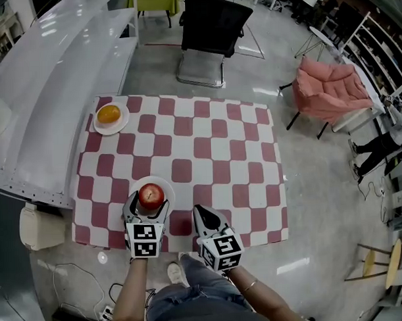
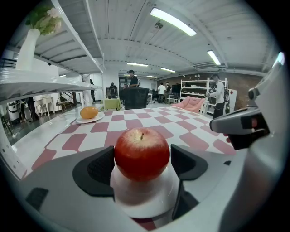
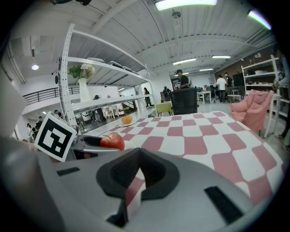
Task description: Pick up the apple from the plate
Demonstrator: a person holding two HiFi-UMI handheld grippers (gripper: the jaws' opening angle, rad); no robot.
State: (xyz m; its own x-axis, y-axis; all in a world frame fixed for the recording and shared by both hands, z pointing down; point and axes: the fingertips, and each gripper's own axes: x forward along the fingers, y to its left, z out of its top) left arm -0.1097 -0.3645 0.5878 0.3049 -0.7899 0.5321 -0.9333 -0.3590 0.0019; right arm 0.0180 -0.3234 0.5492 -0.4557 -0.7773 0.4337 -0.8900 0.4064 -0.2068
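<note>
Over the near white plate (image 2: 145,198), we set our left gripper (image 1: 148,206) open astride the red apple (image 2: 142,154), ready to clamp; our right gripper (image 1: 201,214) waits closed, empty.

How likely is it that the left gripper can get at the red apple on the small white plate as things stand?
Probably yes. The left gripper has its jaws open on either side of the red apple, which sits on the small white plate; nothing else lies between them.

Glossy red apple (image 2: 142,154) on a smooth white plate (image 2: 142,200); matt checked tablecloth (image 1: 207,143).
</note>
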